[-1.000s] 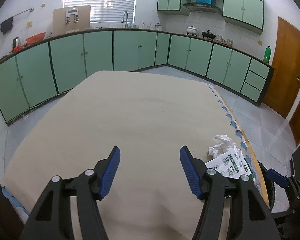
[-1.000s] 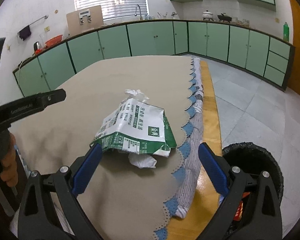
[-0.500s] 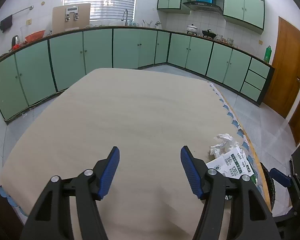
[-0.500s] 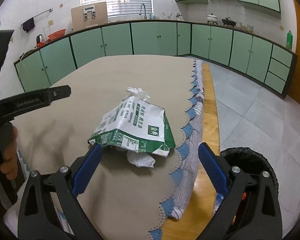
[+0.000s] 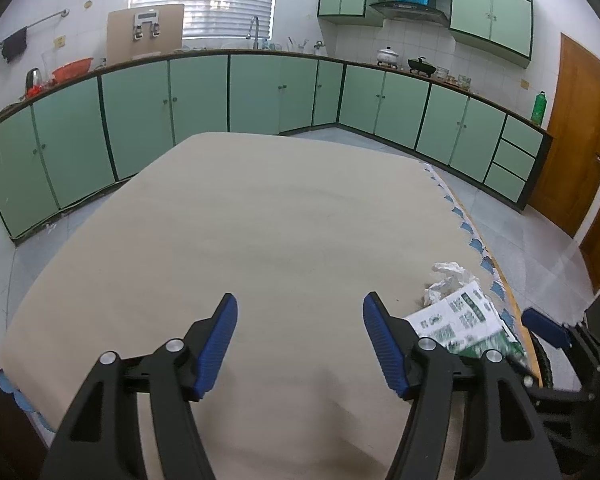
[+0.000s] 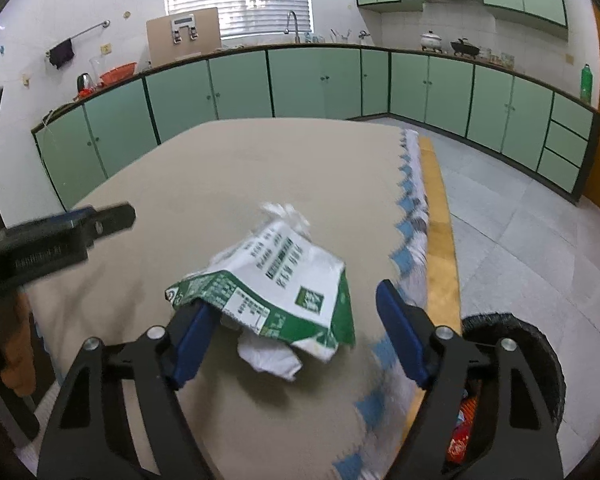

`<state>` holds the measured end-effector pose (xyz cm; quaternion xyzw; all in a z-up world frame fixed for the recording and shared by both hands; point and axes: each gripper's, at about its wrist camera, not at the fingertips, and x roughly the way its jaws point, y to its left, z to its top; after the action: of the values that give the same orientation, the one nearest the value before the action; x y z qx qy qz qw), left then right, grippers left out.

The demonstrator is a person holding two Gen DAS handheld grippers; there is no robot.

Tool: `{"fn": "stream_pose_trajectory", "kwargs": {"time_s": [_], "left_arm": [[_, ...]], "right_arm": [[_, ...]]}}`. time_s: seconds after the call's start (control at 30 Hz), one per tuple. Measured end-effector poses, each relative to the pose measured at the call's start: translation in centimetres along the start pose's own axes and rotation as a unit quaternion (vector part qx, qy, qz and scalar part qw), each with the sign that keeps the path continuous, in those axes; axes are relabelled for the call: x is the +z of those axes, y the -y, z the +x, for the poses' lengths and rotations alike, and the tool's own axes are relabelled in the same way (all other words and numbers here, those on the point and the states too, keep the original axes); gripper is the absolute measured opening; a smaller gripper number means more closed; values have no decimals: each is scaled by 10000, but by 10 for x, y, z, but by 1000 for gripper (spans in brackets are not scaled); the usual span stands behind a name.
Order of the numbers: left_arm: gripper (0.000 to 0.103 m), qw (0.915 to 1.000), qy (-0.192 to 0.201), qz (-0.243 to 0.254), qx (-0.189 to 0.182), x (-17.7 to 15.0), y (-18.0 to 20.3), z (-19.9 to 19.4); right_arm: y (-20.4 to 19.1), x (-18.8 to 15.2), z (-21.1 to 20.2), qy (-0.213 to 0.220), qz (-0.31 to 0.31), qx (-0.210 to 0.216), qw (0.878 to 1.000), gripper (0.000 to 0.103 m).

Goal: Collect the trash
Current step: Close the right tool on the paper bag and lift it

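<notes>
Since the earlier frame the right gripper (image 6: 292, 328) has advanced onto the green-and-white packet (image 6: 278, 280); its jaws are closing, packet between them, right pad not yet touching. The packet lies at the table's (image 6: 204, 184) 3 o'clock edge, crumpled tissue (image 6: 270, 358) beneath. Bin (image 6: 536, 344) at 4 o'clock. Left gripper (image 5: 300, 340) open, nothing between its pads.

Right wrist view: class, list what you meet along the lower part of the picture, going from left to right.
Left tool → green and white package → scalloped cloth edge → yellow table edge → black trash bin.
</notes>
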<state>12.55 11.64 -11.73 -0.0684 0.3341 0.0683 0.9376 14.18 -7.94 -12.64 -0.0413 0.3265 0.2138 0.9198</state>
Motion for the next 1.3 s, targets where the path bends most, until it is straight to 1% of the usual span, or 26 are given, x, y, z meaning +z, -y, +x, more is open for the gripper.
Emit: {"fn": "stream_pose_trajectory", "kwargs": {"time_s": [0.17,0.23,0.27,0.33,0.37,0.4,0.43,0.53,0.63,0.77,0.87,1.0,1.1,1.3], "left_arm": [[65,10000,-37,-36,22,-1,-4,3],[65,10000,-50,-51,12,-1,-5,4],[65,10000,-51,-55,9,0,-4,5],[65,10000,-54,-57,-7,1,-3,6],[65,10000,-56,-57,-17,1,-3,6],[65,10000,-56,-57,-28,1,-2,7],[65,10000,-55,-56,-44,0,-1,7],[65,9999,-62,-39,-92,-1,3,6],[65,9999,-74,8,-146,-2,8,4],[65,9998,-43,66,-192,-1,13,2],[65,9998,-2,78,-187,0,14,0],[65,9998,11,60,-174,1,12,-1],[65,9998,15,66,-197,0,13,-1],[65,9994,11,129,-331,0,22,1]], "right_arm": [[-2,13,2,71,19,213,9997,59],[-3,15,2,62,40,270,9996,51],[-2,15,2,52,45,293,9995,49],[-3,16,2,30,58,329,9994,37],[-3,16,2,29,73,343,9994,33],[-3,17,1,37,111,358,9993,24],[-3,17,1,47,139,364,9992,20],[0,18,-5,164,205,338,9991,13],[8,20,-8,223,416,378,9982,9],[23,22,-9,191,937,653,9933,5],[25,23,-7,129,1172,845,9894,4],[22,23,-8,159,1124,745,9907,4],[22,23,-8,156,1105,568,9921,4],[23,24,-7,99,1014,476,9937,4]]}}
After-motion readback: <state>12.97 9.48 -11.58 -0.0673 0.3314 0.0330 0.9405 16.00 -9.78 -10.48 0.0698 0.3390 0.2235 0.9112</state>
